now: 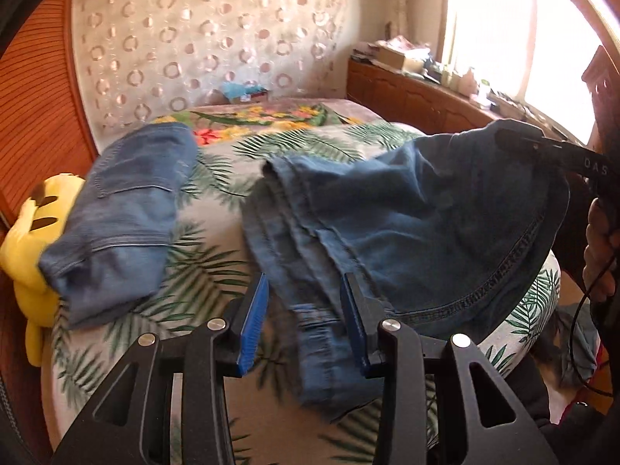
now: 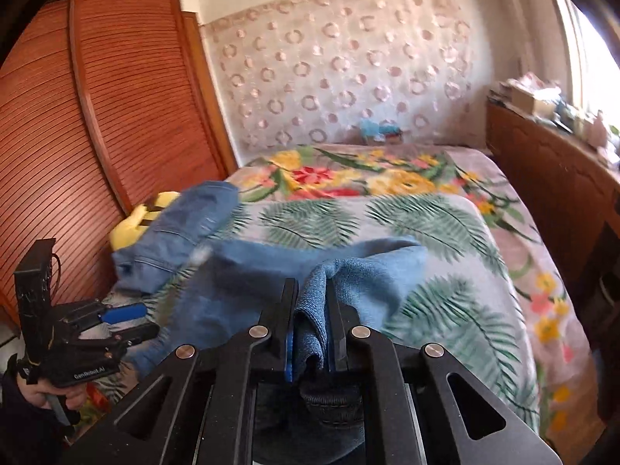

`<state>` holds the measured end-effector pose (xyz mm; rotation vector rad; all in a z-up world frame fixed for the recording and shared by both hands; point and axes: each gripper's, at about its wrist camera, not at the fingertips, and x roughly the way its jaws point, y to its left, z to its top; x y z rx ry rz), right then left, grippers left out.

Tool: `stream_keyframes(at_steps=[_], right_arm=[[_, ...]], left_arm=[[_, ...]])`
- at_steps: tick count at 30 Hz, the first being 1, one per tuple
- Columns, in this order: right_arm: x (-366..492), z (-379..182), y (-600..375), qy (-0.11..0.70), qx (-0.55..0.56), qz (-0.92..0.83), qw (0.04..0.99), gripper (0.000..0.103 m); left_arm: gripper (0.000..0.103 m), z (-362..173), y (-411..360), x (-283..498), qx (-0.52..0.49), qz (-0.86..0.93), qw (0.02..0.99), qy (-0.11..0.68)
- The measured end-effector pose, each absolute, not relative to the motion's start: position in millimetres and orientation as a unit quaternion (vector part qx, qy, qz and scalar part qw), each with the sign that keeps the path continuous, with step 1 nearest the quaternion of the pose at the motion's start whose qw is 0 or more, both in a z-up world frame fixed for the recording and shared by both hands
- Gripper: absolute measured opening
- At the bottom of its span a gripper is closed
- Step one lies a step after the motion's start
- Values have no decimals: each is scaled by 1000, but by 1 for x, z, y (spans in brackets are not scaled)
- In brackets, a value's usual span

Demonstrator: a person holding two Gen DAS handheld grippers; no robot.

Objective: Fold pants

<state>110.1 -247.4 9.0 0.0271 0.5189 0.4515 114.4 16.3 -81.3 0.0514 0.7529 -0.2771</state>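
Blue denim pants (image 1: 407, 209): spread loosely across the near part of the bed (image 2: 445, 232), one edge lifted off the cover on the right.

Right gripper (image 2: 312, 310): fingers clamped together on a bunched fold of the pants. In the left wrist view its body bears the letters "OAS"; the rest cannot be read.

Left gripper (image 1: 306, 317): fingers apart, with a pant leg lying between them; no pad presses on the cloth. In the right wrist view its body is marked "GenRobot.AI".

Second denim garment (image 1: 124, 213): folded, on the left side of the bed, touching a yellow plush toy (image 1: 27, 240).

Bed cover: palm-leaf print near, flower print beyond.

Louvred wooden wardrobe (image 2: 97, 116): left of the bed.

Wooden sideboard (image 2: 550, 162): right of the bed, cluttered top, under a bright window (image 1: 503, 31).
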Motion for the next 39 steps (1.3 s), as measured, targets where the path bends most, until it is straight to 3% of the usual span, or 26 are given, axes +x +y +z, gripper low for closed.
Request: stream_keyframes(at_steps=[15,19,26,33,35,39], right_arm=[[92,-26,-118,315,-51,354,879,11],[99,-52,-111,369,-42,369,852,11],[96,-55,-111,363,-59,352,861,11],[50,-19,-134,323,-74,340,880,24],[42,-9,-142,309,-72,333,888,32],[36,6,-161,273,-65,300,912,33]], left_arm=[[40,-61,107,99,-21,-57,939,338],[40,-61,121,99,-32,-44,940,336],[40,-58,116,101,-31,-47,940,335],[40,-56,99,105,-17,-64,940,335],[40,-55,95,106,-15,-68,940,335],[40,-53,83,109,-8,-78,939,335]])
